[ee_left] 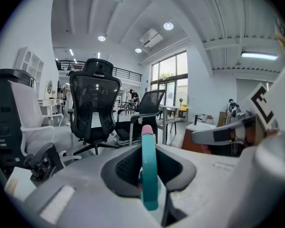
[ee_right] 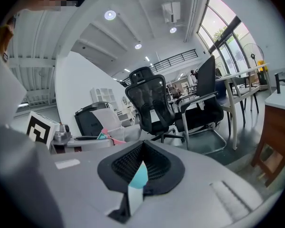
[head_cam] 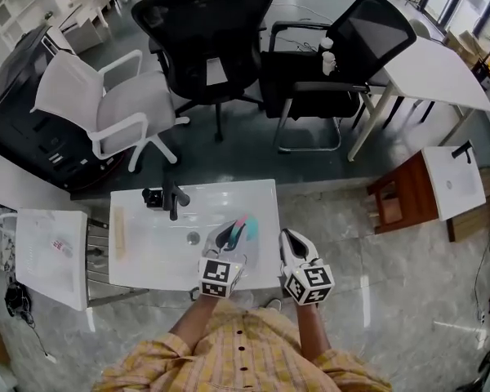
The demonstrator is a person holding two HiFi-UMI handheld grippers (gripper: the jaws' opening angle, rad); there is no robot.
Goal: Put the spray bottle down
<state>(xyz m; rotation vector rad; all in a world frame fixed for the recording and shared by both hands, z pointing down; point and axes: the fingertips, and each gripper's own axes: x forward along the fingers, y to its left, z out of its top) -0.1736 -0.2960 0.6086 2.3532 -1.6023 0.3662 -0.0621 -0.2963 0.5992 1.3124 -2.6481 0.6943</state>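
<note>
**Head view.** The left gripper (head_cam: 233,235) hangs over the white bench (head_cam: 261,193). Its fingers are clamped on the bottle (head_cam: 242,224), a small teal thing with a pink end. The bottle sits right of the faucet (head_cam: 173,199) and nearer the person, over the basin (head_cam: 170,250). Whether its base touches anything I cannot tell. The right gripper (head_cam: 289,240) is farther right of the faucet, at the bench's edge and just beside the left one.

**Left gripper view.** The teal part stands upright between the dark pads with the pink tip on top, and the pads press it from both sides. The faucet shows low at the left.

**Right gripper view.** These fingers are closed together. Only a thin pale sliver shows at the seam, and I cannot name it. No bottle is here; it shows off to the left, in the other gripper.

**Handling.** The bottle looks like small, stiff, smooth plastic, so it is probably light and a little slippery. The grip seems to be on a narrow upper part, so the body may swing. A flat patch of bench right of the faucet would likely suit it better than the sloping basin, where it could tip.
</note>
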